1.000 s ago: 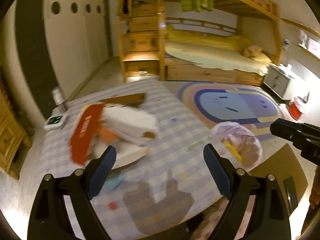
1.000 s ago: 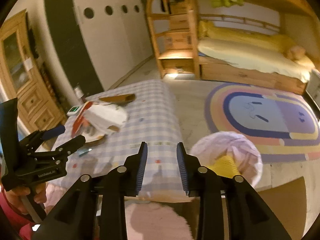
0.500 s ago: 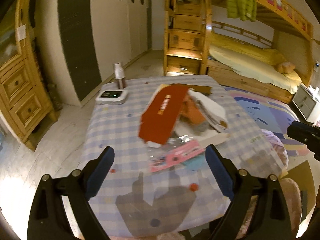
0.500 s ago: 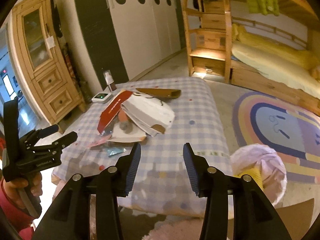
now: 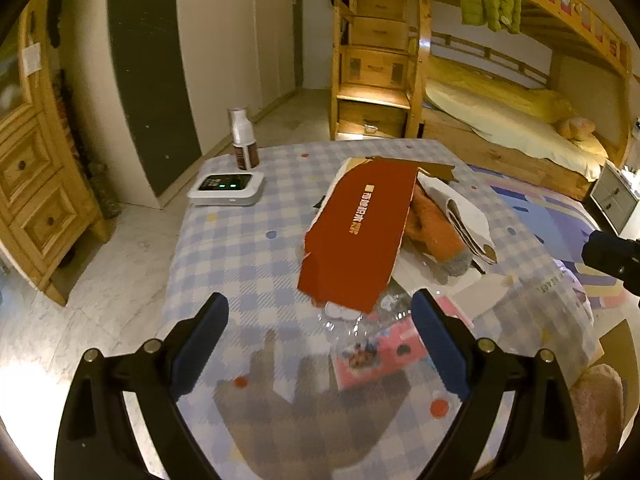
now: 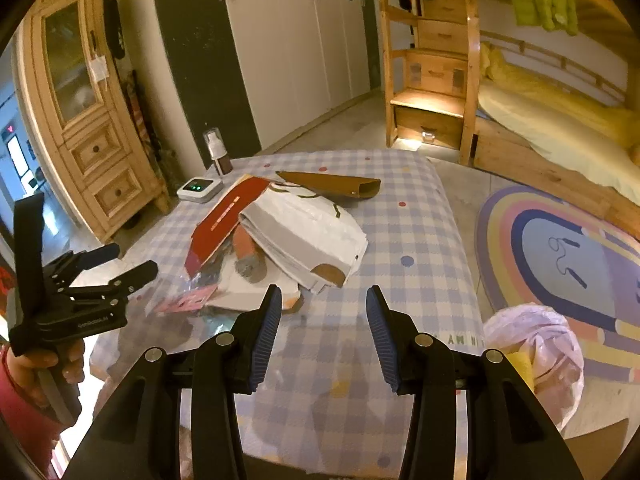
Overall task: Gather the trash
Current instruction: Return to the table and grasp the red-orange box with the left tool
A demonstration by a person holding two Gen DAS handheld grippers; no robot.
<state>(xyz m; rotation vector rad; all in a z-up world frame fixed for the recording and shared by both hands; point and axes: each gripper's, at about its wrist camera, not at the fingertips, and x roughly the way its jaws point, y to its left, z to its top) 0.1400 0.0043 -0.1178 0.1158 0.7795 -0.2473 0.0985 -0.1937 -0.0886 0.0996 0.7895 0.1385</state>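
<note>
A pile of trash lies on the checked tablecloth (image 5: 240, 248): a red cardboard sheet (image 5: 360, 240), an orange item (image 5: 434, 224), white folded packaging (image 6: 304, 236), a brown cardboard piece (image 6: 332, 188) and a pink wrapper (image 5: 376, 352) under clear plastic. My left gripper (image 5: 320, 320) is open and empty, hovering just before the red sheet and over the pink wrapper. My right gripper (image 6: 322, 312) is open and empty, above the table's near edge, short of the white packaging. The left gripper also shows in the right wrist view (image 6: 116, 264).
A white device (image 5: 228, 188) and a spray bottle (image 5: 244, 140) stand at the table's far left. A lined trash bin (image 6: 536, 356) sits on the floor right of the table. A wooden cabinet (image 6: 84, 112), bunk bed (image 6: 540, 120) and rug (image 6: 560, 248) surround the table.
Both grippers swung left from the bin toward the trash pile. The left gripper came closer to the pile. The right gripper's jaws opened wider.
</note>
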